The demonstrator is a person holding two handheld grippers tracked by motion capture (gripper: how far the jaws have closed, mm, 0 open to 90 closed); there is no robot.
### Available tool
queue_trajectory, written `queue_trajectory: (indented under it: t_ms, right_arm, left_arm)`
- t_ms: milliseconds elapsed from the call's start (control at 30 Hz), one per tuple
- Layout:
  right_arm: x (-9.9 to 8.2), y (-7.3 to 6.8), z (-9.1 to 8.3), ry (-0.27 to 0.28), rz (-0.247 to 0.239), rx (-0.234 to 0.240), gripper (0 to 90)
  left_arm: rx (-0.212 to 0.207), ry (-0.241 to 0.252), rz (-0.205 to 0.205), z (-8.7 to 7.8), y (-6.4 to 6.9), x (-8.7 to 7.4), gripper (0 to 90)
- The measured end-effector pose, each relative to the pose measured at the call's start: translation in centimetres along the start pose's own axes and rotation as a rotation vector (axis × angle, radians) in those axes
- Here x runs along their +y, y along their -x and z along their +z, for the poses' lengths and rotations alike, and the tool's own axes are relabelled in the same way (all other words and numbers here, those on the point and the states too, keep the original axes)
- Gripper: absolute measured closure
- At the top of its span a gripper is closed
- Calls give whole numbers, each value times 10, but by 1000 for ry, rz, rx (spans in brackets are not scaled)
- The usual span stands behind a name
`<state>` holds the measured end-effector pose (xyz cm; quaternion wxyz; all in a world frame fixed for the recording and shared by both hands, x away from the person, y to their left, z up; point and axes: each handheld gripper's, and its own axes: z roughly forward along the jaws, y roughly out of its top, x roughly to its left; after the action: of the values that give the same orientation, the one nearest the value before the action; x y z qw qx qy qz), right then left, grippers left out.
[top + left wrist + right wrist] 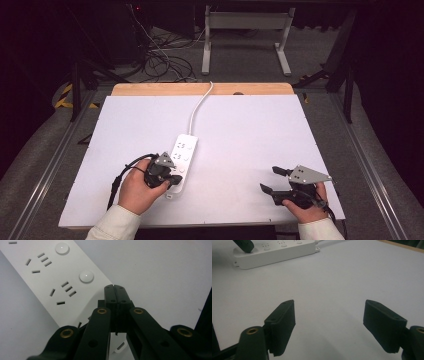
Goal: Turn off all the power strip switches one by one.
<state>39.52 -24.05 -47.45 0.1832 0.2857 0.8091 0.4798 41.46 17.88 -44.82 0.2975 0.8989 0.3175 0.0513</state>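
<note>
Here, the left gripper (172, 179), jaws pressed together and empty, hovers over the white plastic power strip (182, 161), seemingly poised to press a round switch (86, 276); the right gripper (273, 181) waits wide open, holding nothing.

Black two-jaw left tongs (172, 178) and right tongs (270, 181), brass rivets, grey three-cornered plates, black cables, cream sleeves (112, 225)

White table (250, 130) brightly lit from above, surroundings dark; soft shadows; near jaws slightly blurred in gripper views.
</note>
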Motion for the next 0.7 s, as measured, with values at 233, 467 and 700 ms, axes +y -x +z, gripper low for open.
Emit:
queue_trajectory:
  t_ms: [233, 467, 700]
  right_arm:
    - [0, -1, 0, 0, -2, 1, 265]
    - [0, -1, 0, 6, 1, -1, 264]
    - [0, 0, 1, -3, 2, 2, 264]
  left_arm:
    - [19, 0, 14, 2, 2, 0, 900]
    - [44, 144, -7, -7, 5, -2, 900]
    - [26, 226, -3, -22, 6, 6, 900]
